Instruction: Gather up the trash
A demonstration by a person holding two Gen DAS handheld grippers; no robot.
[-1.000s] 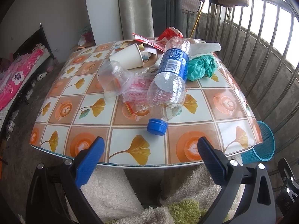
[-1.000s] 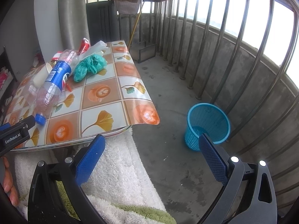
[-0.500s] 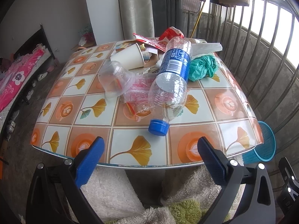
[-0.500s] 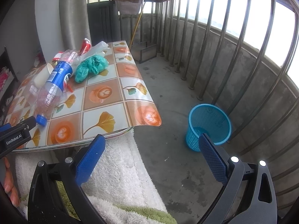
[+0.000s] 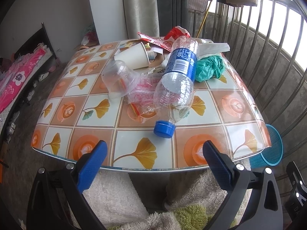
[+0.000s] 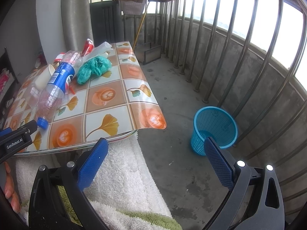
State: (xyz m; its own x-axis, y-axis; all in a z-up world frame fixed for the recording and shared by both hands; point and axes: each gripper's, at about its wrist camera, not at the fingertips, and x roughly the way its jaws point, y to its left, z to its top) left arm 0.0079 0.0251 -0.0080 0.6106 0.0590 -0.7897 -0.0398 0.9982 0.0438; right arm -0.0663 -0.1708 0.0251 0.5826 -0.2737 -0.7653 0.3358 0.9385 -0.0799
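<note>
A pile of trash lies on the patterned table (image 5: pixel 134 153): a clear plastic bottle (image 5: pixel 176 82) with a blue label and blue cap (image 5: pixel 164 128), a clear plastic cup (image 5: pixel 118 78), a paper cup (image 5: pixel 134 56), a teal plastic bag (image 5: pixel 210 68), clear and red wrappers. My left gripper (image 5: pixel 154 154) is open at the table's near edge, just short of the bottle cap. My right gripper (image 6: pixel 154 152) is open and empty, off the table's right corner. The blue mesh bin (image 6: pixel 214 128) stands on the floor to the right. The bottle (image 6: pixel 57 88) and teal bag (image 6: pixel 94 68) also show in the right wrist view.
Metal railing bars (image 6: pixel 239 48) curve along the right side. A grey curtain (image 5: pixel 141 9) and white wall stand behind the table. White and green fluffy fabric (image 6: pixel 119 172) lies below both grippers. A pink bed cover (image 5: pixel 17 80) lies at far left. A hand (image 6: pixel 10 189) shows at lower left.
Both views have shifted slightly; the table and bin sit a little higher and further right in the frames. Both grippers stay open. Nothing on the table has moved.
</note>
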